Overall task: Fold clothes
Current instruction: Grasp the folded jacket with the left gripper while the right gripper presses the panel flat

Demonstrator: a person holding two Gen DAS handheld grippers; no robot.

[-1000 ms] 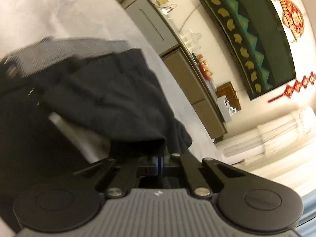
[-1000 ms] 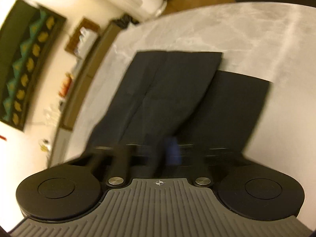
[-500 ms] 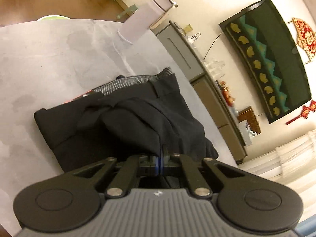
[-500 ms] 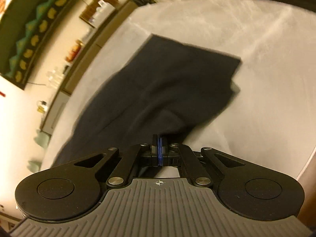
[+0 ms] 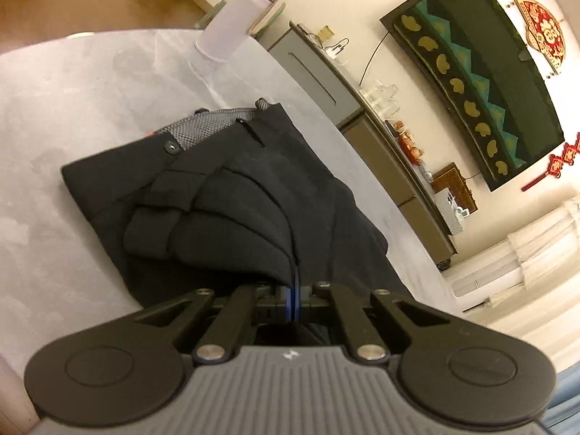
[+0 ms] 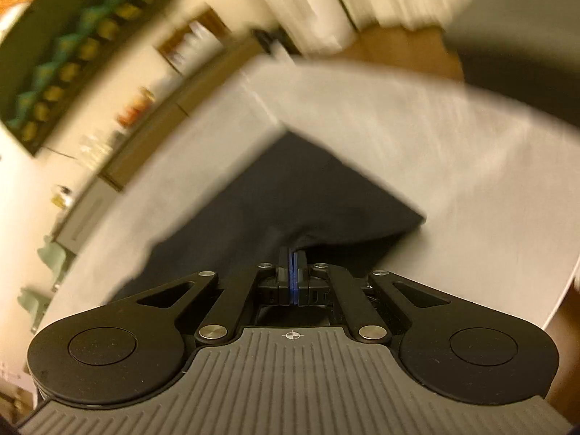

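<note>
In the left wrist view, dark pants (image 5: 232,195) lay on the pale tabletop (image 5: 72,116). They were folded over, with the waist at the far end, where a gray lining and a small button showed. A tall white cup (image 5: 239,18) stood at the far edge of the tabletop; what was inside it could not be seen. Past the tabletop, a long low cabinet (image 5: 380,137) ran along the wall, with small things on top that were too small to tell. The left claw (image 5: 294,290) was pressed all the way together, and a fold of the pants was pinched between its blue pads.

The right wrist view was blurry. The same dark pants (image 6: 282,195) lay flat on the tabletop (image 6: 453,145), with one corner pointing to the right. The right claw (image 6: 294,275) was also pressed together, and it pinched the near edge of the pants, which rose up a little there.
</note>
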